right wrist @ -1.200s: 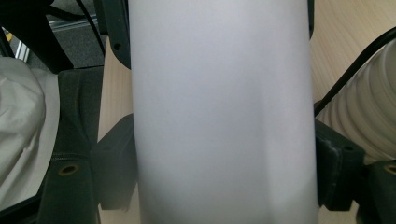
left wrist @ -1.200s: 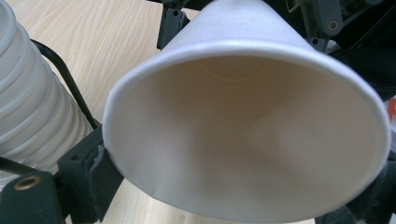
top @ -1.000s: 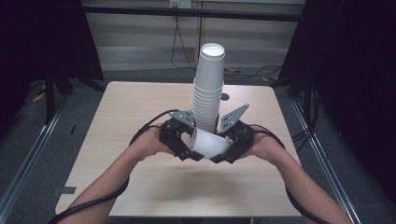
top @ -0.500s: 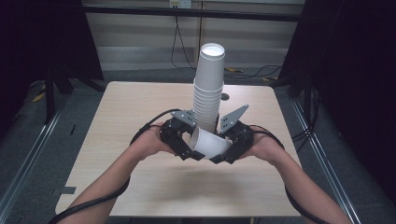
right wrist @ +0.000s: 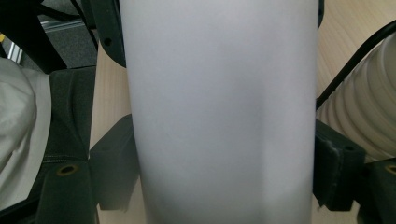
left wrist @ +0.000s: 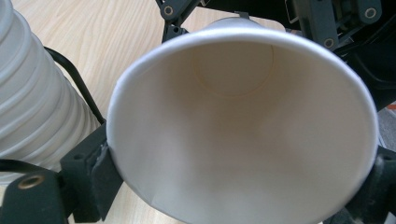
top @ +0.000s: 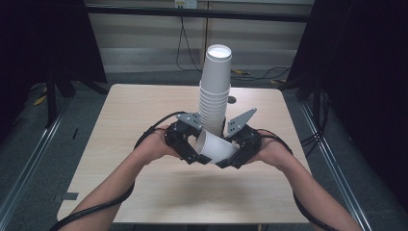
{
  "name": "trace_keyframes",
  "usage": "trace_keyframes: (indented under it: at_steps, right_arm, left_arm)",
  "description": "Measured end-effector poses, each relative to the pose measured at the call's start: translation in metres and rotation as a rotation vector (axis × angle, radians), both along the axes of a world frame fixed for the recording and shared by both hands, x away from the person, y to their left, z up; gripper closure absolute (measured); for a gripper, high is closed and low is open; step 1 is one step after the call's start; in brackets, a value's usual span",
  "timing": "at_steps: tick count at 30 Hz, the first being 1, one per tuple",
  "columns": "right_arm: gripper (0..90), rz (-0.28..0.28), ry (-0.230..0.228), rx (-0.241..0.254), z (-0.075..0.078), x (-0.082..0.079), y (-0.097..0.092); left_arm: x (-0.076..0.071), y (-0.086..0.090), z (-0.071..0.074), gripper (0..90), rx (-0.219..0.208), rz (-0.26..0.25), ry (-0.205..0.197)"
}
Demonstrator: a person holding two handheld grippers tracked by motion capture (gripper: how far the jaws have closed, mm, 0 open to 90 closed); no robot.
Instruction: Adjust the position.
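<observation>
A single white paper cup (top: 215, 147) lies on its side between the two grippers, just in front of the tall stack of white paper cups (top: 214, 91) that stands upright on the light wooden table (top: 125, 125). The left gripper (top: 188, 144) is clamped on the cup at its rim end: in the left gripper view its black padded jaws press the wide open mouth (left wrist: 243, 126) from both sides, and the round bottom shows deep inside. The right gripper (top: 236, 150) grasps the same cup at its other end; in the right gripper view its jaws sit tight against the plain white wall (right wrist: 219, 112) on either side. The ribbed stack rises right beside the held cup in both gripper views, with a black cable (left wrist: 77, 84) running along its foot. No brand, label or writing can be read on the single cup or on the stack.
</observation>
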State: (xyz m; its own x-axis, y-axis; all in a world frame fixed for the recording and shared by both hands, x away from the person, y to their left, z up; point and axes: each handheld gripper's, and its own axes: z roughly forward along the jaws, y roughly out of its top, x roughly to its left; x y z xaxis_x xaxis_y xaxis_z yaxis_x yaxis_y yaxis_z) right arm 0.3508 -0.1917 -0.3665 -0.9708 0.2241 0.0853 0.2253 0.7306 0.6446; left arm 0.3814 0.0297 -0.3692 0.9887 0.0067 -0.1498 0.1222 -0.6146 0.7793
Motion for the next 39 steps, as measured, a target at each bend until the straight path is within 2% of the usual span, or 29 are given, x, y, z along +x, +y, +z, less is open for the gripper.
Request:
trace_keyframes:
  at_steps: [4,18,28,34,36,39]
  right_arm:
    - [22.7,-0.003,0.002,0.012,-0.001,0.000,0.000]
    - [22.8,-0.006,0.001,-0.003,-0.005,0.001,0.002]
    - [22.6,-0.016,0.005,-0.001,-0.009,0.001,0.003]
    - [22.4,-0.027,0.000,0.012,-0.011,0.001,0.004]
    - [22.5,-0.029,-0.003,0.018,-0.012,0.001,0.004]
    - [22.5,-0.029,0.006,0.025,-0.013,0.001,0.005]
  left_arm:
    - [0.000,0.000,0.000,10.7,0.003,0.000,0.000]
    - [-0.001,-0.004,0.006,11.1,0.013,0.005,-0.023]
    - [-0.002,-0.005,0.007,11.3,0.015,0.016,-0.021]
    - [-0.001,-0.004,0.008,11.3,0.019,0.020,-0.031]
    - [-0.001,-0.004,0.008,11.4,0.010,0.024,-0.019]
    - [-0.001,-0.003,0.007,11.5,0.013,0.025,-0.022]
